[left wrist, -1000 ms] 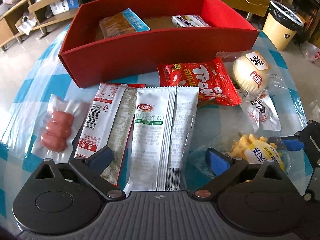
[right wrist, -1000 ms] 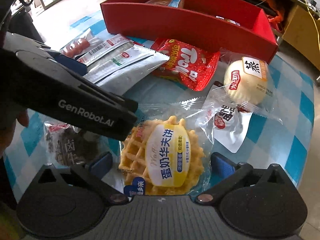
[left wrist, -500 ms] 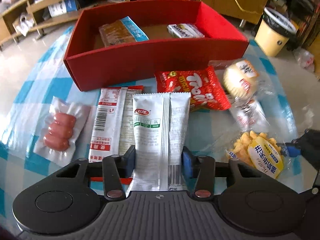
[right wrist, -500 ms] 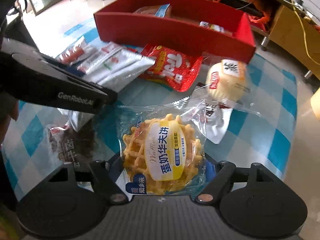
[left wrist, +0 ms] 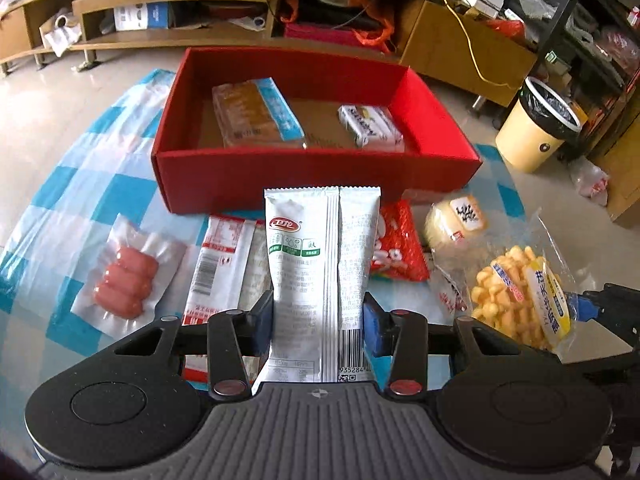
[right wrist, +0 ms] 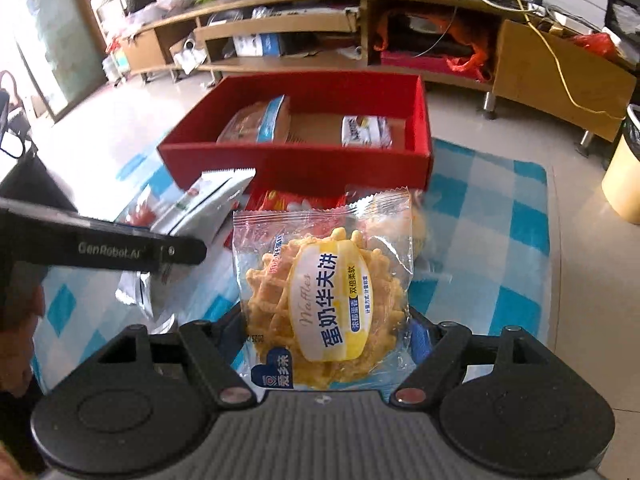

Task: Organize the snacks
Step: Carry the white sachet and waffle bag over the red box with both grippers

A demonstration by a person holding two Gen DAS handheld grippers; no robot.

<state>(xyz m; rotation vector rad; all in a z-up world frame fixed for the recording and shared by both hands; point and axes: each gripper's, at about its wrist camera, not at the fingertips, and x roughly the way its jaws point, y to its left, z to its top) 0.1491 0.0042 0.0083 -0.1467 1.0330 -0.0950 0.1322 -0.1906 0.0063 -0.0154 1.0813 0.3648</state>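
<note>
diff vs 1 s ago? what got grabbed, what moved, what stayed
Left gripper closed on the white sachet and lifted it off the cloth. Right gripper closed on the waffle pack and raised it too. Red box with its two packs, the sausages and the red packet stayed put.

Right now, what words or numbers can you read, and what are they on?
"GenRobot.AI": side of the left gripper.
"蛋奶华夫饼" and "Waffles": waffle pack.
"935284": barcode on the white pouch.
"蒸": bun wrapper.
Other print is too small or blurred.
</note>
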